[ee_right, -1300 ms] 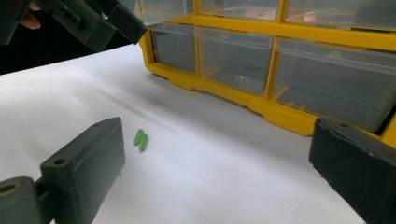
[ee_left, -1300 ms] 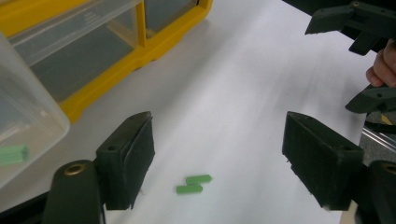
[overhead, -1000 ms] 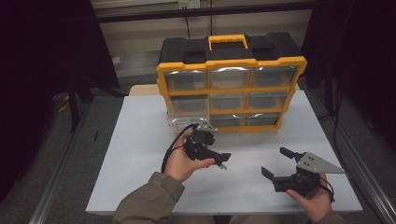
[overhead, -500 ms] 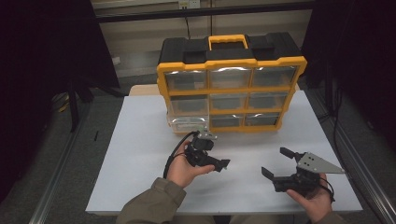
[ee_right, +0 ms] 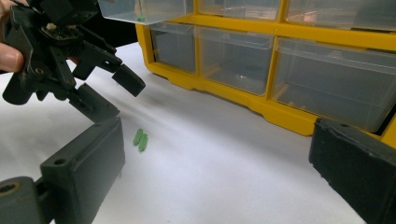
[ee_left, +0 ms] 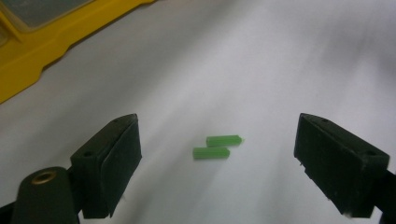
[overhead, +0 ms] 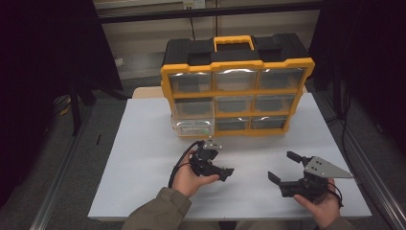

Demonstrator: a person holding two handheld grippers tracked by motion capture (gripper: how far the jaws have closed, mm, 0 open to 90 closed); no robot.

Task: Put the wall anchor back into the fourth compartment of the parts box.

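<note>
Two small green plastic plugs (ee_left: pixel 217 147) lie side by side on the white table (overhead: pixel 143 143), also seen in the right gripper view as green plugs (ee_right: pixel 140 139). My left gripper (overhead: pixel 218 160) hovers just over them, pointing down. Its jaws have just been opening and stand wide apart with nothing pressed between them; in its own view the left gripper (ee_left: pixel 219 126) straddles the plugs. My right gripper (overhead: pixel 285 166) rests open at the front right of the table, empty, and looks across at the left gripper (ee_right: pixel 116 95).
A yellow and black organizer (overhead: pixel 237 91) with clear drawers stands at the back of the table. Its lower-left drawer (overhead: pixel 191 127) is pulled out, with a green bit inside the drawer (ee_right: pixel 144 9). The table's front edge runs close under both hands.
The left hand has come down toward the table. A green bit at its jaw tip a second ago has gone from the high view. The right hand has kept still.
</note>
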